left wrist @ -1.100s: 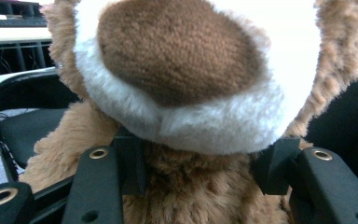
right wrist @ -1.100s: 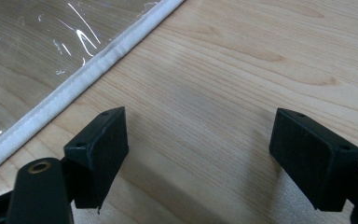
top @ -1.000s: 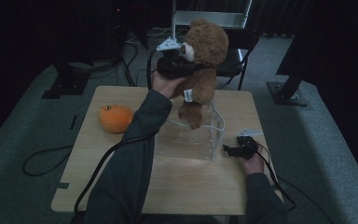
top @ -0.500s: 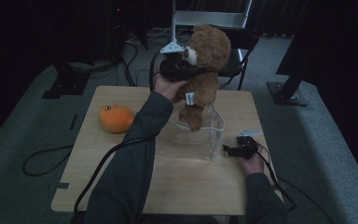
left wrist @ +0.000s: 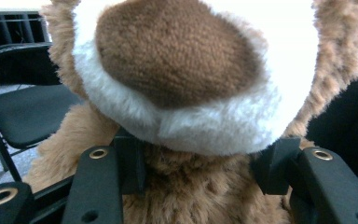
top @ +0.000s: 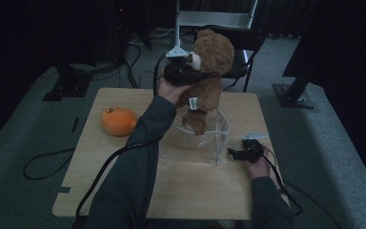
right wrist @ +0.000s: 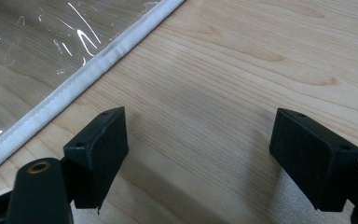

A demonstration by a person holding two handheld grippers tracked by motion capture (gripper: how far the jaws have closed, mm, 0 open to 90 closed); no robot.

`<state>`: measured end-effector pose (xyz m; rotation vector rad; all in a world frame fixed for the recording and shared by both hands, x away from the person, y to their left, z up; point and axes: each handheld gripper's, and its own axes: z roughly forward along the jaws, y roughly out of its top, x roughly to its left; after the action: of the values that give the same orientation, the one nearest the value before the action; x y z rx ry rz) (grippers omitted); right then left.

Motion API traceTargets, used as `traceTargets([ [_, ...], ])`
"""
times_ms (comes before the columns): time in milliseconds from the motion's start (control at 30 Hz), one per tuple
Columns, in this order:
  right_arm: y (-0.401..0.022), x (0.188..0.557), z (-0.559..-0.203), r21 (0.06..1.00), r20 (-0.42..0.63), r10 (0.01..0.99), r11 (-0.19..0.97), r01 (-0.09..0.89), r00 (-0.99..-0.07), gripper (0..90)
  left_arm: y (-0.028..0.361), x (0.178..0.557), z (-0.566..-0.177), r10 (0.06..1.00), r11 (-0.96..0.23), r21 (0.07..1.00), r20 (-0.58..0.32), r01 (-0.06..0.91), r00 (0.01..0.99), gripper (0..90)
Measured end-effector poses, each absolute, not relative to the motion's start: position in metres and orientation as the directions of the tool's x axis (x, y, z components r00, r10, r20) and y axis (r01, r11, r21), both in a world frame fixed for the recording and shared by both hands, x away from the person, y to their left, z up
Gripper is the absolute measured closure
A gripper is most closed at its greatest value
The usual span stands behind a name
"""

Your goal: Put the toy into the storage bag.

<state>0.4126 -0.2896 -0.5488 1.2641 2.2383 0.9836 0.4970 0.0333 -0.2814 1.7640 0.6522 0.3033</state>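
Observation:
A brown teddy bear (top: 213,71) hangs upright above the table, its feet dipping into the mouth of a clear plastic bag (top: 205,143). My left gripper (top: 194,76) is shut on the bear at its neck, just under the white muzzle (left wrist: 177,60); the black jaws press into the fur on both sides (left wrist: 200,163). My right gripper (top: 233,152) rests low on the table at the bag's right edge. It is open (right wrist: 198,154) with bare wood between its jaws. The bag's white trim (right wrist: 88,70) runs just left of it.
An orange plush toy (top: 118,120) lies at the left of the wooden table (top: 195,195). A black folding chair (top: 240,45) stands behind the table's far edge, also seen past the bear (left wrist: 28,112). Cables trail over the floor at the left.
The bear and my left gripper have drifted slightly to the right and the bear has turned a little. My right gripper has stayed in place.

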Motion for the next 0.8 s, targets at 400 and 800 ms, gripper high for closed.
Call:
traceTargets([
  [400, -0.2897, 0.4126, -0.5489, 0.734, 0.006, 0.854, 0.349, 0.582, -0.52, 18.4, 0.0311, 0.4972, -0.2883, 0.564, -0.222, 0.935, -0.107, 0.275, 0.818, 46.9],
  [800, -0.2897, 0.4126, -0.5488, 0.734, 0.007, 0.854, 0.348, 0.583, -0.52, 18.5, 0.0342, 0.492, -0.2871, 0.533, -0.257, 0.93, -0.089, 0.262, 0.841, 46.9],
])
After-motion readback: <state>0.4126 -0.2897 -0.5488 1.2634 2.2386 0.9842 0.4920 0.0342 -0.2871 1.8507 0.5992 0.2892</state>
